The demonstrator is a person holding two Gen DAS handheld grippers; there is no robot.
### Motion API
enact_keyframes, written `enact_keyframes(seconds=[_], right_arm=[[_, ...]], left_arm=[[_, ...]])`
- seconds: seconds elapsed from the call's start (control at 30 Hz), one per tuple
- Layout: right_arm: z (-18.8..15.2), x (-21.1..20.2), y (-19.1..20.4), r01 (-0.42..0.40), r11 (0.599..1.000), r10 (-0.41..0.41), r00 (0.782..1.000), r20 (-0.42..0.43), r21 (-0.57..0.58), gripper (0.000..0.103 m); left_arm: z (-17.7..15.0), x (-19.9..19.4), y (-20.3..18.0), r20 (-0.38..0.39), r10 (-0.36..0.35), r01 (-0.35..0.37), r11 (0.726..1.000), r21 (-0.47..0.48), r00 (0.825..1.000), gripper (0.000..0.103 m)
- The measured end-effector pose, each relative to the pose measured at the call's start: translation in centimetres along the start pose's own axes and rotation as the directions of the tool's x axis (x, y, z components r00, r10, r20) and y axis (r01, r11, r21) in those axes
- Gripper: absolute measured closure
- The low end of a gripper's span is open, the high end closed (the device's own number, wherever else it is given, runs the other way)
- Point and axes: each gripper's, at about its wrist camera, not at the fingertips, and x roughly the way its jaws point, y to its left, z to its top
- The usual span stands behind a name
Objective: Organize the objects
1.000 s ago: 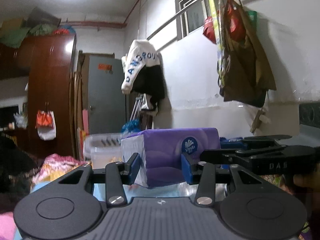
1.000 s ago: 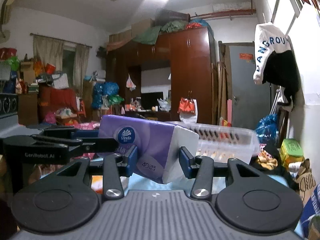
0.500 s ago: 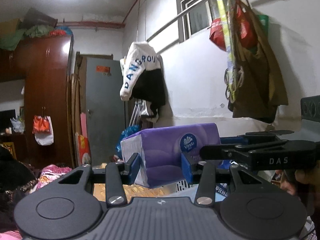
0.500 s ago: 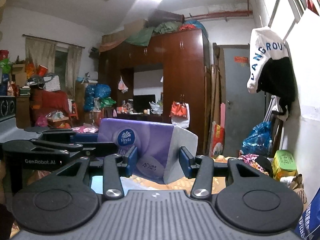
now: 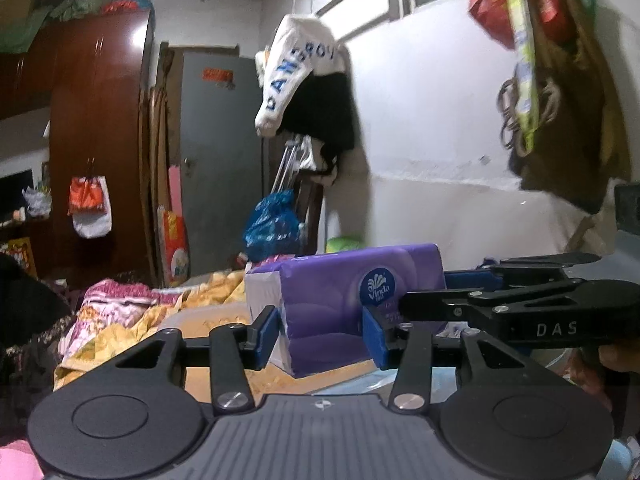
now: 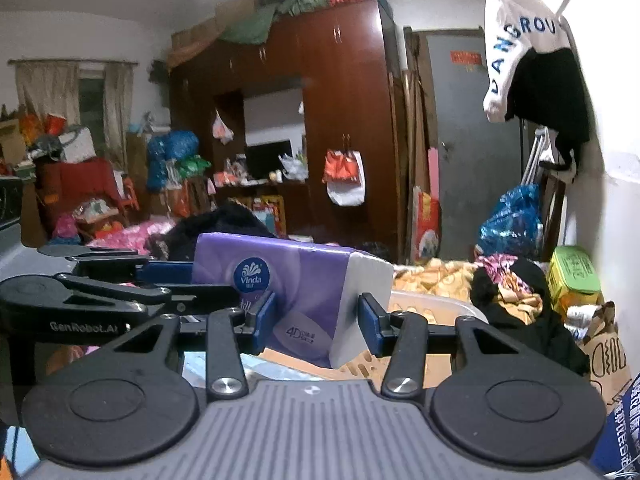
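One purple tissue pack [image 5: 352,304] is held up in the air between the two grippers, above a rumpled yellow bedspread [image 5: 132,328] and the rim of a pale plastic basket [image 6: 432,304]. Its long axis runs level, left to right across the space between the two tools, so one end sits in each. A round blue badge on its side reads "Vinda", and "4D" is printed lower on the wrap in the right wrist view. The white end panel faces away to the far side.

The left gripper [image 5: 320,330] has the pack's left end between its blue pads; its jaws are opening, and a small gap shows by the left pad. The right gripper [image 6: 316,322] pinches the other end, both pads pressed against the wrap. Each tool shows in the other's view as a black arm, one marked "DAS", the other "GenRobot.AI".

Farther off, one white and black jacket [image 5: 304,80] hangs on the right wall with letters reading "DANGROU". One brown wardrobe [image 6: 320,120] stands beside a grey door [image 5: 220,152]. A green box [image 6: 574,276] sits at the right.
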Motion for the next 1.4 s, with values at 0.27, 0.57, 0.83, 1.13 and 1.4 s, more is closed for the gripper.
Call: enact_keyframes(seconds=[0.27, 0.57, 0.83, 1.13, 1.4], right_arm=[[-0.6, 1.4, 0.1, 0.040, 0.999, -0.041, 0.996, -0.079, -0.019, 0.054], [-0.4, -4.3, -0.9, 0.083, 0.995, -0.086, 0.995, 0.057, 0.049, 0.006], [-5.9, -13.3, -0.8, 0.019, 0.997, -0.026, 0.995, 0.098, 0.075, 0.000], [-14.5, -18.0, -0.7, 0.054, 0.986, -0.072, 0.992, 0.108, 0.160, 0.000], [-13.9, -16.4, -1.4, 0.159, 0.974, -0.174, 0.981, 0.085, 0.162, 0.000]], left_arm=[[-0.6, 3.0, 0.4, -0.100, 0.052, -0.051, 0.999, 0.013, 0.994, 0.050], [-1.1, 0.0, 0.7, -0.010, 0.089, -0.089, 0.996, -0.013, 0.996, 0.031], [-5.0, -8.3, -0.8, 0.061, 0.048, -0.047, 0.999, -0.018, 0.997, 0.024], [-12.6, -14.0, -4.8, 0.102, -0.009, 0.013, 0.999, -0.039, 0.995, 0.020], [-13.4, -10.6, -10.1, 0.028, -0.100, 0.100, 0.995, -0.012, 0.995, 0.020]])
